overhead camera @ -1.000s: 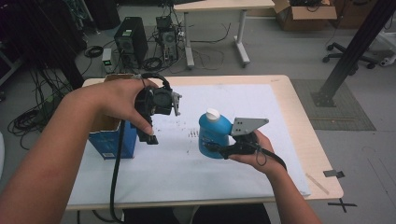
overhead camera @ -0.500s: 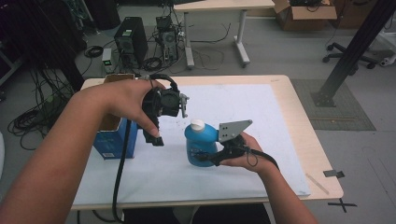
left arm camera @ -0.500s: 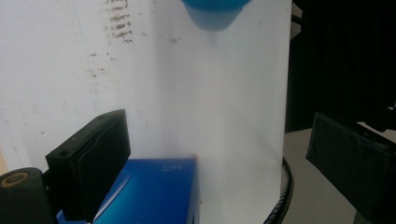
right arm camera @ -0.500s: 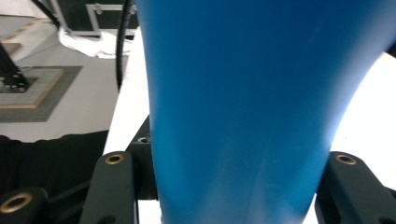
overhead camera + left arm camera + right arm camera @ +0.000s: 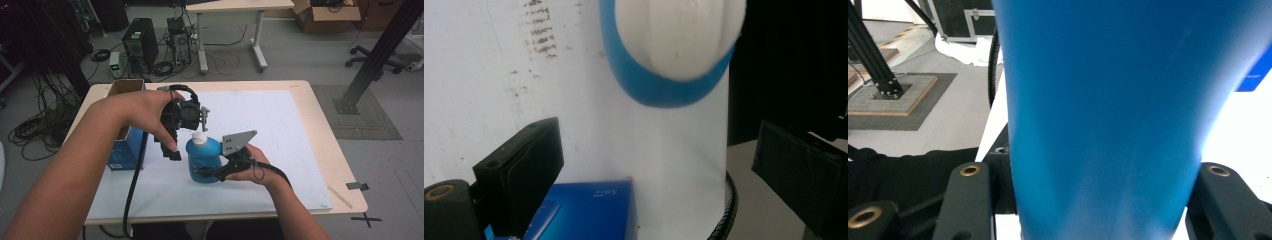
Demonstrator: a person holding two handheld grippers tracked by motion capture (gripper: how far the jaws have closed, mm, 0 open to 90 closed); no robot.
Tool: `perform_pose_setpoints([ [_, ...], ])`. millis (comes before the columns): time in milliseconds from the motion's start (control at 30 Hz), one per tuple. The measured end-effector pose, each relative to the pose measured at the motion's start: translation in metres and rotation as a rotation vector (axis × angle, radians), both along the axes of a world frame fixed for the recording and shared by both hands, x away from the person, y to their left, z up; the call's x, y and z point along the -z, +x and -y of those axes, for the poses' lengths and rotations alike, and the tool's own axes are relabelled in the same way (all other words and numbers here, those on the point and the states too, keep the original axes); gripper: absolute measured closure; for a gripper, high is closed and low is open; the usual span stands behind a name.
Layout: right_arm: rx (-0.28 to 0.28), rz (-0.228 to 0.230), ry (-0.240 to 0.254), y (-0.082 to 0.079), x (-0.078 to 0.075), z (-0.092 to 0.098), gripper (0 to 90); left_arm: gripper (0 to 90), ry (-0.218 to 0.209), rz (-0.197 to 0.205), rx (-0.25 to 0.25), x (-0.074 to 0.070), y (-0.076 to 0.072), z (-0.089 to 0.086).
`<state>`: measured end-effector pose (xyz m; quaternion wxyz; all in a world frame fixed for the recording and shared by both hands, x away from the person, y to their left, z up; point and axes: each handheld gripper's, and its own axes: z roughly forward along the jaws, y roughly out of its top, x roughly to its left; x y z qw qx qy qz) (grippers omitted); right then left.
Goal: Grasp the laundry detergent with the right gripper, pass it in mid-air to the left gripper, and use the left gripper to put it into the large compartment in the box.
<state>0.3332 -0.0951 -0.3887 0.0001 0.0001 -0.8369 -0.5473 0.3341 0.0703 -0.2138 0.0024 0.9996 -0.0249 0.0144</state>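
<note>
A blue bottle [image 5: 202,161] with a white cap [image 5: 199,138] is held upright just above the white mat. My right gripper [image 5: 214,172] is shut on its lower body from the right. In the right gripper view the bottle [image 5: 1108,115] stands between my black fingers [image 5: 970,200], which press on both its sides. My left gripper [image 5: 189,136] hangs at the cap's level on its left, jaws open. In the left gripper view the cap [image 5: 679,35] and blue shoulder [image 5: 659,95] lie ahead of my left gripper [image 5: 659,150], apart from both fingers [image 5: 519,170].
A blue box [image 5: 125,150] with an open cardboard top stands at the table's left edge, under my left forearm. The white mat [image 5: 280,125] covers most of the table. A black cable [image 5: 132,185] trails from the left gripper toward the near edge.
My right gripper has carried the bottle leftward and slightly down, bringing the cap beside the left gripper. The left hand has barely moved.
</note>
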Motion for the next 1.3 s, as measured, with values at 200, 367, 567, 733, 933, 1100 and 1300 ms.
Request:
perform_pose_setpoints([
  [200, -0.007, 0.006, -0.005, -0.001, 0.003, -0.008, 44.4, 6.2, -0.003, -0.005, 0.006, 0.008, 0.000, 0.004],
  [367, -0.010, 0.002, -0.006, -0.001, 0.004, -0.012, 44.4, 6.2, 0.006, -0.009, 0.016, 0.013, -0.002, 0.009],
  [567, -0.007, 0.011, 0.004, -0.003, 0.004, -0.016, 44.4, 6.1, 0.003, -0.004, 0.033, 0.016, -0.006, 0.014],
  [733, -0.012, 0.016, 0.009, -0.004, 0.004, -0.019, 44.4, 5.9, 0.005, -0.005, 0.036, 0.022, -0.008, 0.017],
  [933, 0.000, 0.016, 0.015, -0.003, 0.005, -0.021, 44.4, 5.8, -0.011, 0.001, 0.040, 0.024, -0.010, 0.016],
  [1100, 0.005, 0.016, 0.015, -0.003, 0.004, -0.021, 44.3, 5.5, -0.011, 0.015, 0.020, 0.024, -0.010, 0.016],
  [1300, 0.016, 0.016, 0.016, -0.003, 0.003, -0.022, 44.3, 5.4, -0.007, 0.018, 0.014, 0.026, -0.012, 0.018],
])
